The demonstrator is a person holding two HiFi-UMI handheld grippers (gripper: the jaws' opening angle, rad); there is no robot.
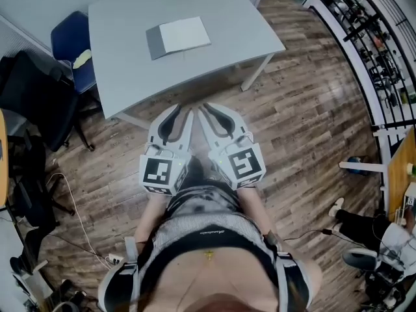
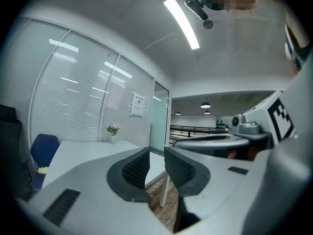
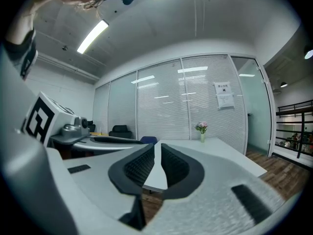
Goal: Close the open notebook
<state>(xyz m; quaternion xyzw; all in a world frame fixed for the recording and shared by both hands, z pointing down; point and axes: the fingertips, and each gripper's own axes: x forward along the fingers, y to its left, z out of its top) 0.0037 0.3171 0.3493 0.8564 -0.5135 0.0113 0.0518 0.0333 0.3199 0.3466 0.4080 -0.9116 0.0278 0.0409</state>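
The open notebook (image 1: 179, 36) lies flat on the far half of a grey table (image 1: 221, 8), a grey leaf to the left and a white page to the right, its edges skewed to the table's. It lies alone on the tabletop, well apart from both grippers.

The person stands back from the table on a wood floor (image 1: 305, 109), holding the two grippers side by side close to the body, their tips angled in toward each other and pointing at the table's near edge. The left gripper (image 1: 184, 110) has its jaws a narrow gap apart, with nothing between them; its own view shows only floor and a table leg through the gap. The right gripper (image 1: 207, 108) has its jaws drawn all but together, a sliver at the tips, empty as well.

A blue chair (image 1: 68, 41) stands at the table's left side.
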